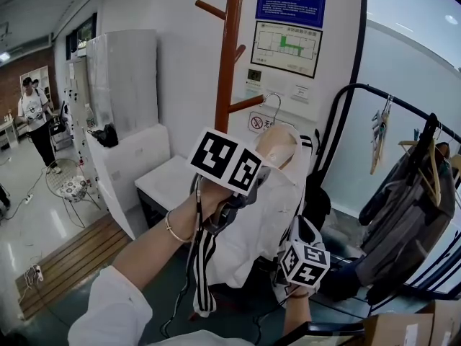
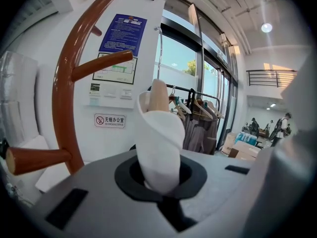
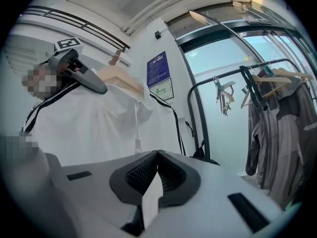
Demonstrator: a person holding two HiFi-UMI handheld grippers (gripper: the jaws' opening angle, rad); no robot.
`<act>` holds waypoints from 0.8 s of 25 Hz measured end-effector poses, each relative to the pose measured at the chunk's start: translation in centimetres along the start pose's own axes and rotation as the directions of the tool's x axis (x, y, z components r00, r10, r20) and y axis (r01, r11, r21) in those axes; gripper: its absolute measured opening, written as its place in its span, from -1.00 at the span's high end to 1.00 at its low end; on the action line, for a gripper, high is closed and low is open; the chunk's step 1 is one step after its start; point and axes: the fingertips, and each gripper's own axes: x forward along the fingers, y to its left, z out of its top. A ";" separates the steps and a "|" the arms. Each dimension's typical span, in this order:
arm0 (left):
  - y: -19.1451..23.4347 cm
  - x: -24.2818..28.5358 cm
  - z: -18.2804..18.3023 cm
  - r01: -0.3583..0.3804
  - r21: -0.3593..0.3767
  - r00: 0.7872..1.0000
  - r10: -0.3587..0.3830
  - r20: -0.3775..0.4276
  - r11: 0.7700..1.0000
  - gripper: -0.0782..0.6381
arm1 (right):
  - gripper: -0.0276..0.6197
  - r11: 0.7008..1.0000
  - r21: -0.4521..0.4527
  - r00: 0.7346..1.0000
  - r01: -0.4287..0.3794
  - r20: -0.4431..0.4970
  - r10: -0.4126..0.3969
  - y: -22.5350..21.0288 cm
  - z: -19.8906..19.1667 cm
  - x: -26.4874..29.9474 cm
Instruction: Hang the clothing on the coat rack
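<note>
Left claw (image 2: 163, 191) tight on jacket (image 2: 161, 143), seemingly

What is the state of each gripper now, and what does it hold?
Left gripper: closed on the white shirt, over the wooden hanger end.
Right gripper: closed on a fold of the same white shirt.

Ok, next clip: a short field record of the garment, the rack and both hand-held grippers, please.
garment: white shirt on a wooden hanger
left hand-held gripper: shut on the shirt's shoulder over the hanger
right hand-held gripper: shut on a lower fold of the shirt
coat rack: brown, just behind the shirt
hook: beside a peg, seemingly not on it yet
background: clothes rail at right
</note>
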 end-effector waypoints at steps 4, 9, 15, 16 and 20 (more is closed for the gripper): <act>0.9 0.4 0.1 -0.003 -0.019 1.000 0.003 0.000 1.000 0.74 | 0.84 1.000 0.011 1.000 -0.008 -0.004 0.008 -0.3 -0.6 0.9; 2.3 1.0 0.4 -0.028 -0.032 1.000 0.028 0.006 0.999 0.74 | 0.84 1.000 0.013 1.000 -0.023 -0.004 0.024 -0.5 -0.7 2.3; 4.0 1.3 0.8 -0.055 -0.048 0.998 0.056 0.013 0.997 0.74 | 0.85 0.999 0.014 0.999 -0.039 -0.004 0.039 -0.6 -0.7 3.8; 4.2 1.3 0.9 -0.054 -0.053 0.998 0.055 0.015 0.997 0.75 | 0.84 0.999 0.015 0.999 -0.041 -0.004 0.042 -0.5 -0.7 4.1; 4.4 1.5 0.9 -0.039 -0.068 0.999 0.040 0.019 0.997 0.74 | 0.84 0.998 0.016 0.998 -0.055 -0.007 0.055 -0.2 -0.9 5.1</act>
